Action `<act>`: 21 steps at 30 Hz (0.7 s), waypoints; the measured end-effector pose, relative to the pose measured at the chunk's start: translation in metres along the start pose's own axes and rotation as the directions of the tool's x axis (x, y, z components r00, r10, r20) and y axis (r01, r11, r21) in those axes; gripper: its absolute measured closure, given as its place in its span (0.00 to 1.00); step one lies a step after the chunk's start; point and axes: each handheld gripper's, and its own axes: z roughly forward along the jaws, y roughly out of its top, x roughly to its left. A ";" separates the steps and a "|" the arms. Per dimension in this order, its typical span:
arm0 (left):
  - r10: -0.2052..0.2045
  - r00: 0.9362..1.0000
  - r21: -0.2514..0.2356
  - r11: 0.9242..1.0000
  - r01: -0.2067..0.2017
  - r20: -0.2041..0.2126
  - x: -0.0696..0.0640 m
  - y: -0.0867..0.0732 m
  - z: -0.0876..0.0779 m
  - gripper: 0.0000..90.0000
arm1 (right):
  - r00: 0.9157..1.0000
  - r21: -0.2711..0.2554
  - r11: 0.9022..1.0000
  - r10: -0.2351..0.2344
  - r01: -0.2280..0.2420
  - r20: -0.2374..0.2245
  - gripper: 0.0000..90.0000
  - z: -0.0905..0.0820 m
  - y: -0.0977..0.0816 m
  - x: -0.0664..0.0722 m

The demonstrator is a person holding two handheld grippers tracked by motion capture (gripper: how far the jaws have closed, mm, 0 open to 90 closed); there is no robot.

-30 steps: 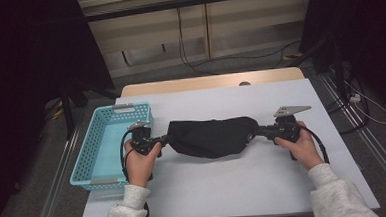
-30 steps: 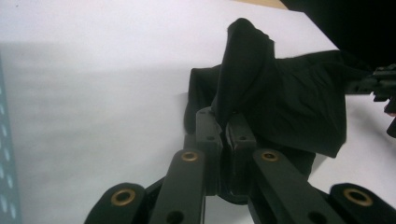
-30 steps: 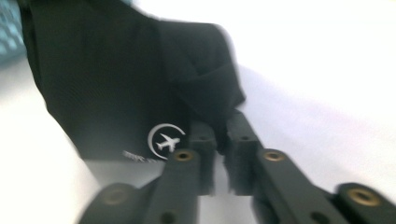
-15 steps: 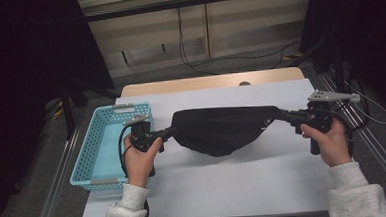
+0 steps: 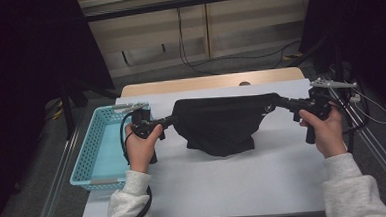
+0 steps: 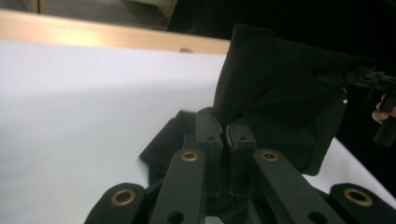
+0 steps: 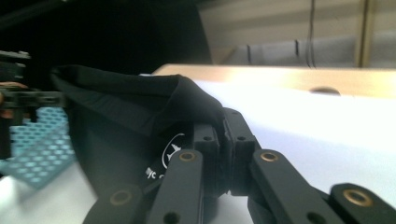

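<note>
Both hands have pulled apart and risen since the earlier frame, stretching the black cloth [image 5: 222, 124] taut above the table [image 5: 210, 187], right of the basket [image 5: 95, 153]. Left gripper [image 5: 169, 121] is clamped on the cloth's left end, right gripper [image 5: 281, 103] on its right. Right gripper view alone shows white print [image 7: 170, 151] on the cloth beside the jaws.

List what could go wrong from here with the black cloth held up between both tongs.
1. Each set of tongs, left and right, pinches just a corner of the black cloth; a harder pull might slip one free.
2. The cloth's sagging lower edge may drag on the white table and bunch.
</note>
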 end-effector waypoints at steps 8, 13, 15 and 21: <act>0.008 0.999 0.068 0.998 -0.005 -0.042 0.009 -0.009 0.014 0.96 | 0.997 0.112 0.994 -0.018 0.009 0.073 0.95 0.029 -0.022 -0.013; -0.006 0.998 0.091 0.996 0.012 -0.063 0.014 -0.014 0.020 0.96 | 0.996 0.149 0.989 0.002 -0.015 0.090 0.95 0.037 -0.031 -0.020; -0.012 0.997 0.108 0.994 0.019 -0.070 0.015 -0.017 0.024 0.96 | 0.996 0.159 0.987 0.010 -0.025 0.091 0.95 0.042 -0.033 -0.021; -0.013 0.992 0.196 0.980 0.039 -0.129 0.021 -0.027 0.036 0.96 | 0.991 0.265 0.962 0.037 -0.069 0.125 0.95 0.060 -0.042 -0.028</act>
